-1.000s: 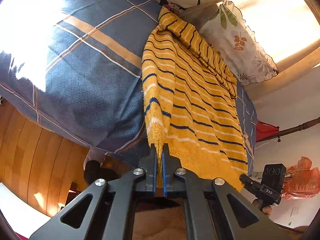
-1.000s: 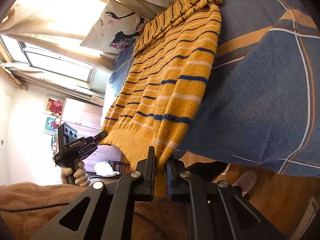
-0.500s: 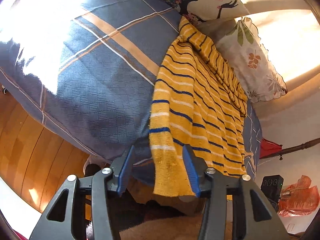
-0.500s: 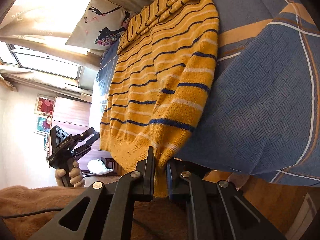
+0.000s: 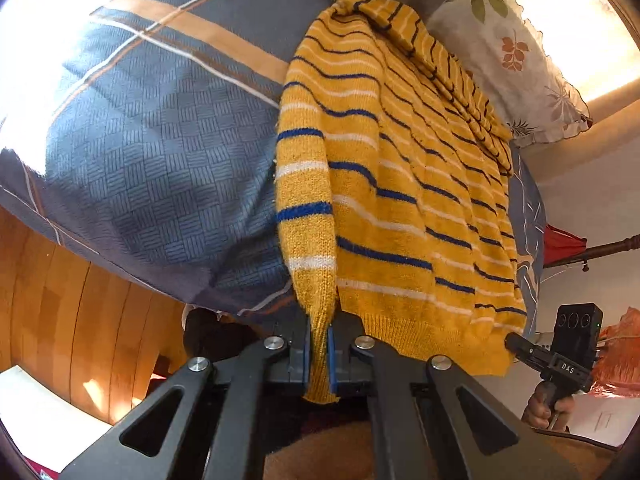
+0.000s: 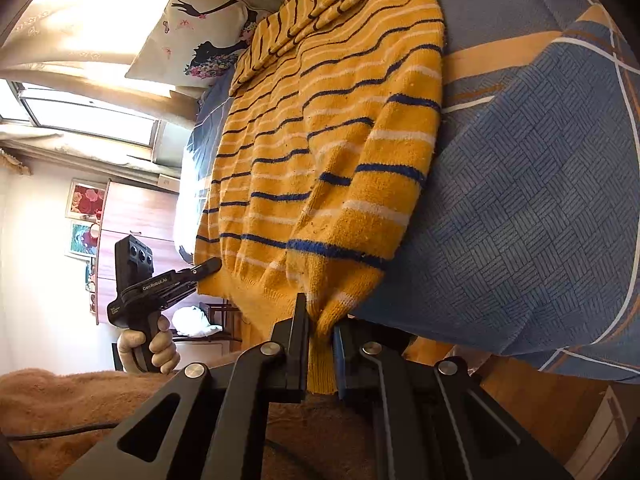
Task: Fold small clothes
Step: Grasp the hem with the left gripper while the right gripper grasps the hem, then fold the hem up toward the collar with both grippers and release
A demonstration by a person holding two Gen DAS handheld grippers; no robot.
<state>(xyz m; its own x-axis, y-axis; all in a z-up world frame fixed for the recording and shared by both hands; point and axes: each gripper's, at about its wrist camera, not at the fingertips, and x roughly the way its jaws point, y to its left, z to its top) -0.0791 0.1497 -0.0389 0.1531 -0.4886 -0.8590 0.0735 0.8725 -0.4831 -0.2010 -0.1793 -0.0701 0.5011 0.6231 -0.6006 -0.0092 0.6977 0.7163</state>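
Note:
A yellow knit sweater [image 5: 400, 184] with blue and white stripes lies spread on the bed, its hem hanging at the near edge. It also shows in the right wrist view [image 6: 320, 140]. My left gripper [image 5: 318, 354] is shut on the cuff of one sleeve [image 5: 306, 208] at the bed's edge. My right gripper [image 6: 320, 340] is shut on the cuff of the other sleeve [image 6: 384, 200]. Each gripper shows in the other's view, the right gripper [image 5: 560, 356] at the hem's right corner and the left gripper [image 6: 160, 284] at its left corner.
The bed has a blue checked cover [image 5: 152, 140] with tan bands. Two patterned pillows [image 5: 512, 48] [image 6: 200, 32] lie at its head. A wooden floor [image 5: 60, 300] is below the bed's edge. A window [image 6: 80, 112] and a wooden cabinet [image 6: 132, 216] stand beyond.
My left gripper was shut on the sweater, opened half a second ago, and is now shut on the sleeve cuff. My right gripper has kept its hold throughout.

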